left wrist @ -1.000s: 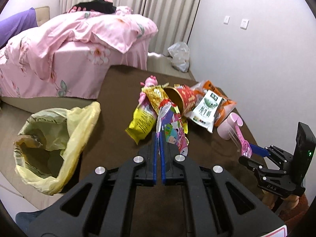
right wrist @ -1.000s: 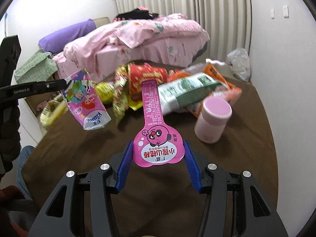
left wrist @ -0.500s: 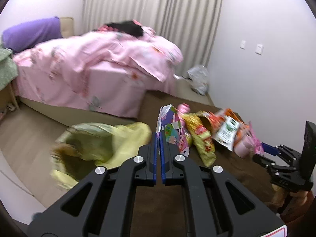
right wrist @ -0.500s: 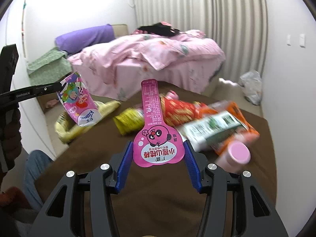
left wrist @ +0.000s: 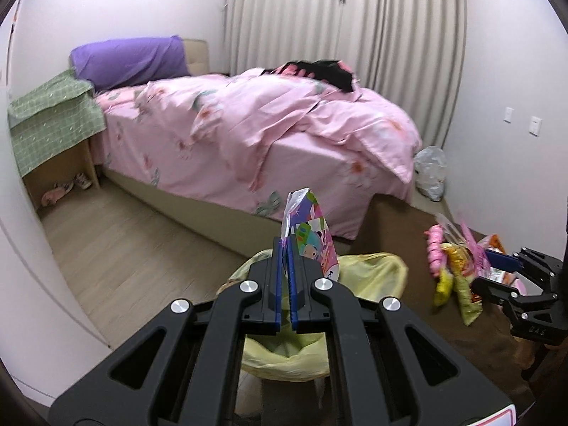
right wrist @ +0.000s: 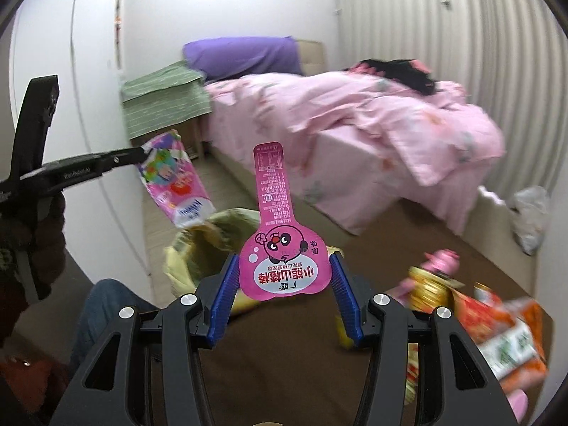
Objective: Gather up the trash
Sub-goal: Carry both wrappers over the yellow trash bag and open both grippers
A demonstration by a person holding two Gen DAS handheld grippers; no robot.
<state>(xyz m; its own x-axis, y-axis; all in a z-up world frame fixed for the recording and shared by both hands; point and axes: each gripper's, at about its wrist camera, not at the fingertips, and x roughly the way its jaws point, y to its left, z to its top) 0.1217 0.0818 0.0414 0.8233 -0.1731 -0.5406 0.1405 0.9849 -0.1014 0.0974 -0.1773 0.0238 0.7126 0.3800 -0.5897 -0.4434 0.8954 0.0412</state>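
Between the right claw (right wrist: 284, 293) fingers, pink wrapper (right wrist: 275, 234) (upright, clamped)

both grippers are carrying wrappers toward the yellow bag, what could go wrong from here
1. The yellow trash bag has a floppy, uneven mouth, so a released wrapper might land on its folded rim or the floor.
2. The left gripper pinches only one edge of the cartoon pouch, which could swing or slip.
3. The right gripper grips the pink spoon-shaped wrapper only by its side edges; it may buckle and fall.
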